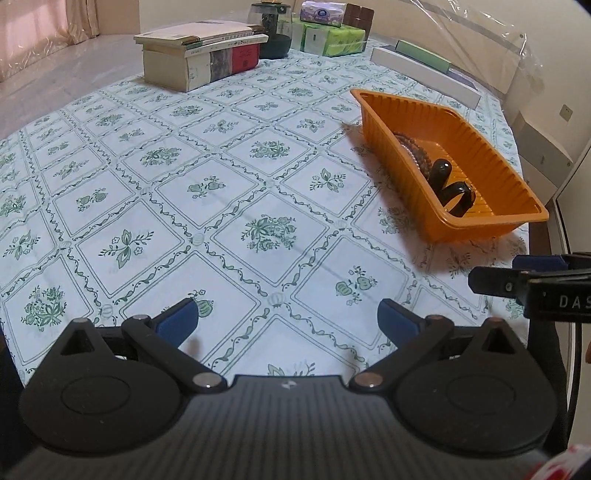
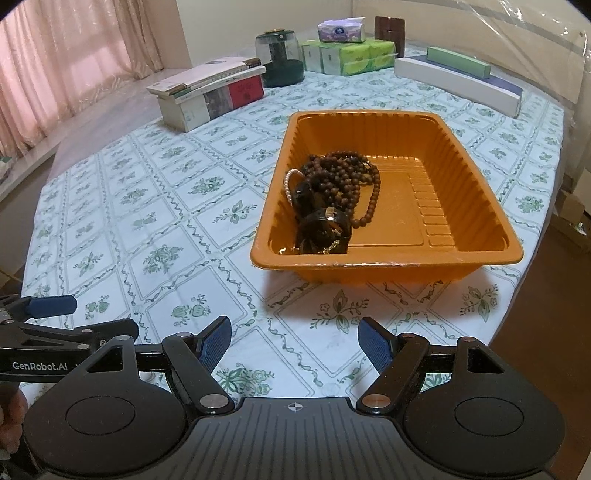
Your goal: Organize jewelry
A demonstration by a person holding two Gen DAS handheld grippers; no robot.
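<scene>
An orange plastic tray sits on the patterned tablecloth. Inside it, against the left wall, lies a heap of jewelry: a brown bead necklace, a small white pearl bracelet and black bangles. My right gripper hovers open over the cloth in front of the tray, nothing between its blue pads. My left gripper is open too, empty, left of the tray. Each gripper shows at the edge of the other's view.
At the table's far side stand a stack of books, a dark glass jar, green tissue packs, a brown box and long flat boxes. The table edge drops off right of the tray.
</scene>
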